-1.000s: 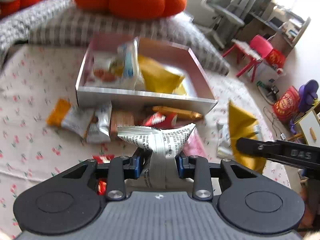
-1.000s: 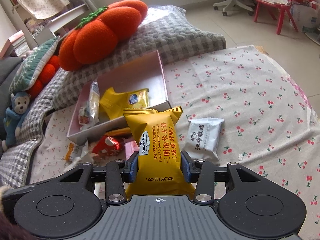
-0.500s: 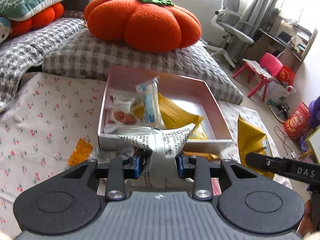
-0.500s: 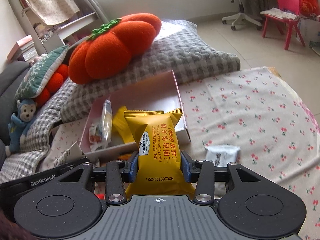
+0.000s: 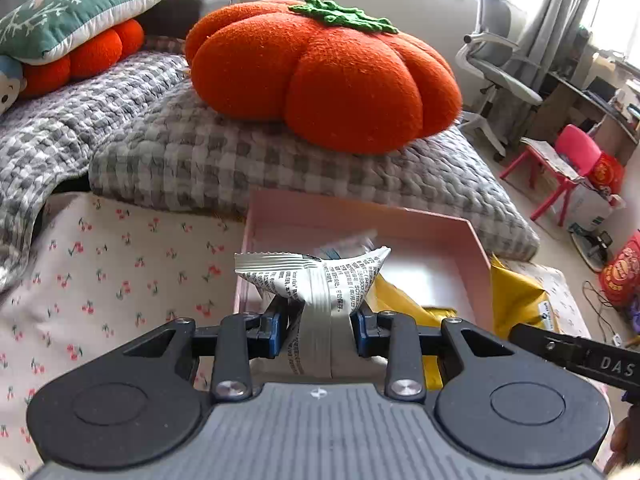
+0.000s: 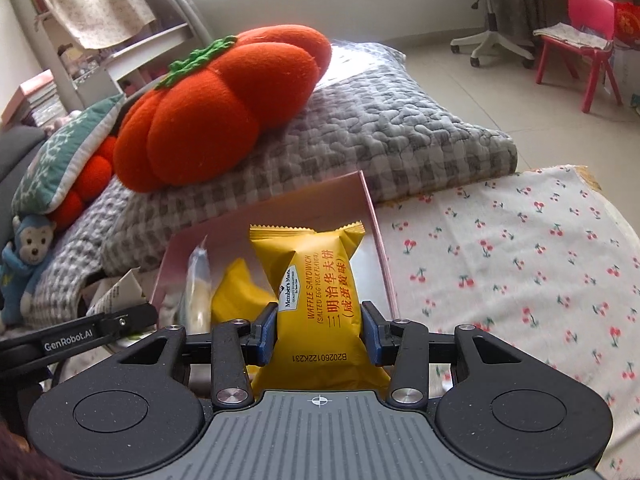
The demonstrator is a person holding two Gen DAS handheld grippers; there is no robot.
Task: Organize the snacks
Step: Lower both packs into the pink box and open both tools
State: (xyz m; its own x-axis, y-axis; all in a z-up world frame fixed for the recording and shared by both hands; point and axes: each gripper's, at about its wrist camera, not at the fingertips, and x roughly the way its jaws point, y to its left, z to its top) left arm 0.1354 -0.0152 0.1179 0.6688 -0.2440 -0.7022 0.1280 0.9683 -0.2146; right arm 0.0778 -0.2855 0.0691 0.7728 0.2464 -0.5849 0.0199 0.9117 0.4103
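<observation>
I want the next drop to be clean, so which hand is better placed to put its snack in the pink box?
Probably right: its gripper holds the yellow waffle pack over the pink box's clear corner; the left's silver packet hangs over the near rim.

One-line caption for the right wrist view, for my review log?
Right gripper holds a yellow snack packet upright over the pink box, with an orange pumpkin cushion behind.

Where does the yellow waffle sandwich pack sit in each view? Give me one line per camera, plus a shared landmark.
Left wrist: the yellow waffle sandwich pack shows at right, beyond the pink box's right wall, above the other gripper's black arm.
Right wrist: the pack is at centre, clamped in the right gripper.
Shared landmark: the orange pumpkin cushion on the grey quilt.
</observation>
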